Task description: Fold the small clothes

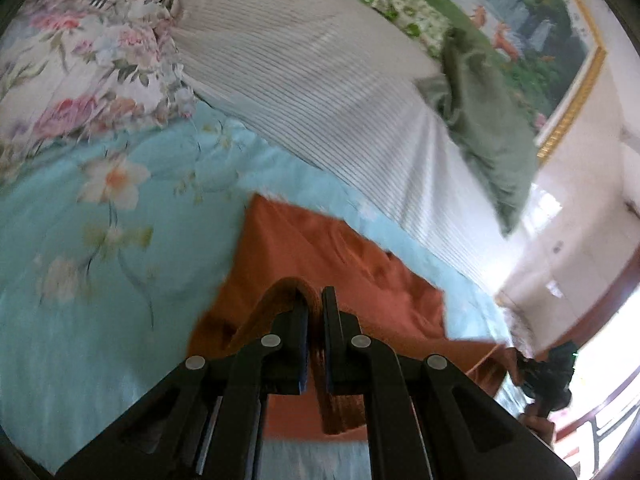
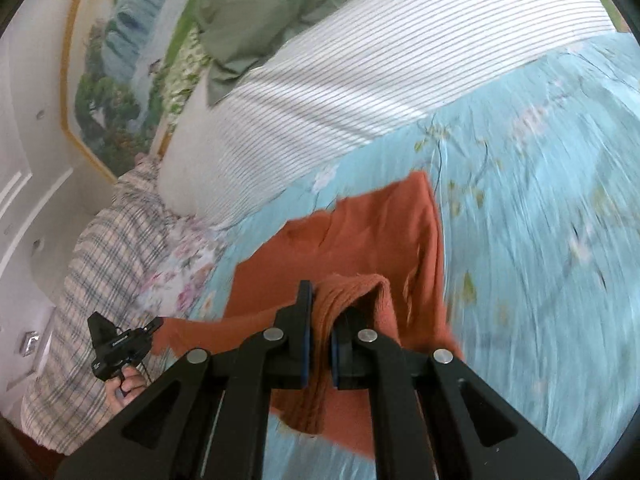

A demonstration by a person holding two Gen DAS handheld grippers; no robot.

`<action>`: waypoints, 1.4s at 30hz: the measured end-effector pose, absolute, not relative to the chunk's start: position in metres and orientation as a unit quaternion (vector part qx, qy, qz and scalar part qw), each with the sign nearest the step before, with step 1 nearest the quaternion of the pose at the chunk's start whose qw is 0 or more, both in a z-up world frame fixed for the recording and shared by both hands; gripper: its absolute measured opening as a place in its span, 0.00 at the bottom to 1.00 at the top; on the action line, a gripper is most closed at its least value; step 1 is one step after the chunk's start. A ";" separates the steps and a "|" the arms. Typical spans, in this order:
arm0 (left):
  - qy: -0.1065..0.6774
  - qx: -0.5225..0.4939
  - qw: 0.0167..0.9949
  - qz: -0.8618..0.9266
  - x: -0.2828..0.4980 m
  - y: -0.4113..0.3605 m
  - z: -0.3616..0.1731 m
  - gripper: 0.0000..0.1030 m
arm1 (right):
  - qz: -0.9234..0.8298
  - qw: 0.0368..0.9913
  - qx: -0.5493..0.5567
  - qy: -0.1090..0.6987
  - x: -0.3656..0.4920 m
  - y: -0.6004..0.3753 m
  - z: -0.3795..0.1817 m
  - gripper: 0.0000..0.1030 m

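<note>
Your left hand-held gripper point(image 1: 315, 304) has its black jaws pressed together on a ribbed hem of the rust-orange knitted garment point(image 1: 320, 256); your right hand-held gripper point(image 2: 320, 300) pinches another bunched edge of the same cloth just as tightly; the garment hangs from both grips, and its far part lies on the pale blue floral bedsheet point(image 1: 100, 280); beyond it lies a white pillow with thin dark stripes point(image 1: 304, 64).
</note>
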State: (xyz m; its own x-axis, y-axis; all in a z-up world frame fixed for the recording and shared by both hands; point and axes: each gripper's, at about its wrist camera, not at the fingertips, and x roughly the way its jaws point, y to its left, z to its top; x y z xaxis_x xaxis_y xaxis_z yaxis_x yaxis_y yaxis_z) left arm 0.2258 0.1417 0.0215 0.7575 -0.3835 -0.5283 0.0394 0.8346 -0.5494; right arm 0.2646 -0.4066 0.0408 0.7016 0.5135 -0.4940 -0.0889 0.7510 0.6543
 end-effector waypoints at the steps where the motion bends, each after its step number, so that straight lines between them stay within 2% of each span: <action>1: 0.328 -0.259 0.902 -0.110 0.245 0.139 0.020 0.04 | 0.169 0.869 0.307 0.349 0.277 -0.408 0.037 0.08; 11: 0.369 -0.233 0.897 -0.076 0.359 0.131 -0.027 0.04 | 0.123 0.855 0.295 0.409 0.359 -0.413 -0.021 0.08; 15: 0.400 -0.217 0.889 -0.056 0.385 0.129 -0.059 0.04 | 0.097 0.839 0.297 0.446 0.372 -0.412 -0.045 0.08; 18: 0.428 -0.216 0.876 -0.049 0.396 0.131 -0.084 0.05 | 0.095 0.835 0.317 0.440 0.365 -0.418 -0.044 0.11; 19: 0.429 -0.222 0.874 -0.051 0.394 0.133 -0.087 0.06 | 0.087 0.841 0.311 0.434 0.359 -0.419 -0.038 0.17; 20: 0.426 -0.229 0.873 -0.056 0.388 0.135 -0.086 0.07 | 0.071 0.854 0.295 0.424 0.349 -0.419 -0.028 0.30; 22: 0.423 -0.232 0.873 -0.071 0.375 0.134 -0.081 0.23 | 0.051 0.872 0.268 0.407 0.334 -0.415 -0.014 0.44; 25: 0.424 -0.201 0.877 -0.101 0.343 0.113 -0.070 0.27 | 0.092 0.883 0.221 0.403 0.315 -0.386 -0.001 0.44; 31: 0.483 -0.123 0.846 -0.187 0.316 0.038 -0.085 0.29 | 0.207 0.846 0.099 0.482 0.314 -0.304 -0.027 0.44; 35: 0.500 -0.057 0.843 -0.191 0.331 0.008 -0.096 0.31 | 0.170 0.855 0.047 0.488 0.337 -0.305 -0.035 0.42; 42: 0.491 -0.080 0.856 -0.138 0.403 0.026 -0.083 0.29 | 0.084 0.894 0.069 0.435 0.392 -0.346 -0.013 0.43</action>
